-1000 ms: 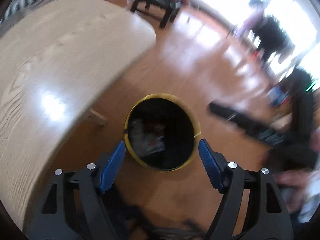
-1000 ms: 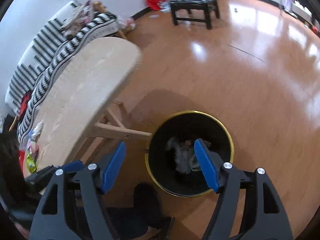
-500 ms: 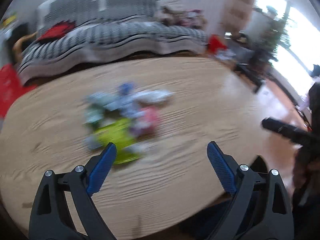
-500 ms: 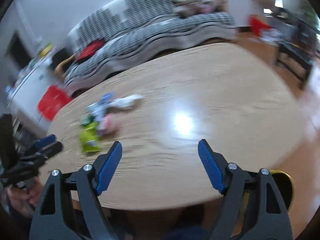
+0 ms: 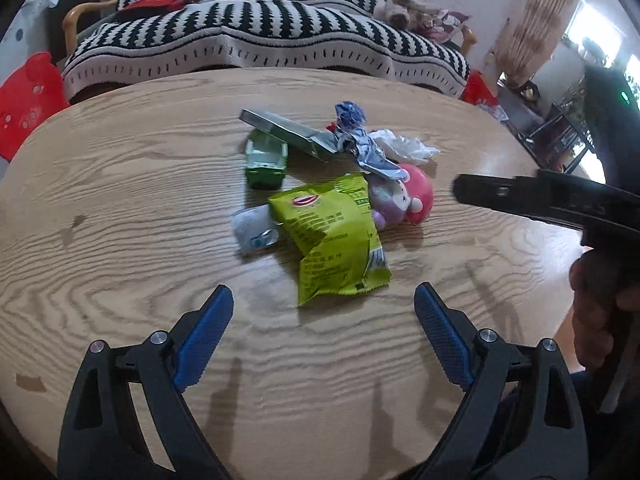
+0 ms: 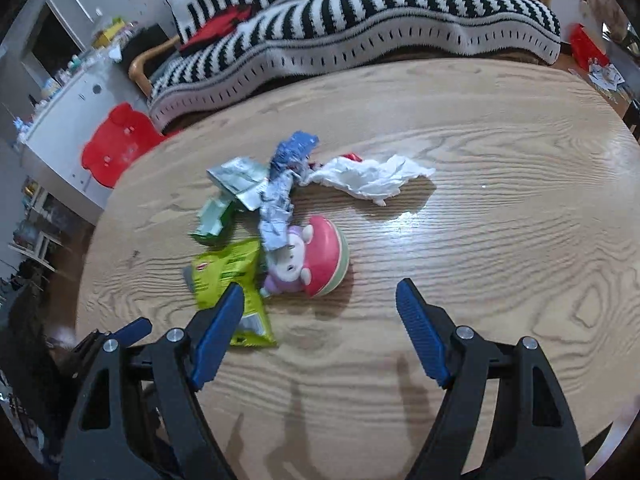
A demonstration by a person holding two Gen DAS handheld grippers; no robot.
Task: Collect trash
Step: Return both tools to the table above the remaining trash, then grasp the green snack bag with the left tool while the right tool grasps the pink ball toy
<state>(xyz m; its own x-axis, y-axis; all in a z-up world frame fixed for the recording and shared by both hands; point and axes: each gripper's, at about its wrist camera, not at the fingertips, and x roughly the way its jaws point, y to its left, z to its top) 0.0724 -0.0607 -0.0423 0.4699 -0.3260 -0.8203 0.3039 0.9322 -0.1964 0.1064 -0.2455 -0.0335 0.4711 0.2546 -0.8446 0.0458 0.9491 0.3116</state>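
While a heap of trash lies at the middle of the oval wooden table, a lime-green snack bag sits nearest, overlapping a pink-and-lilac round toy, a green carton, a crumpled foil wrapper and a white tissue. The left gripper hovers with jaws spread and empty just short of the bag; the right gripper is likewise spread, holding nothing, near the toy. A striped sofa stands behind.
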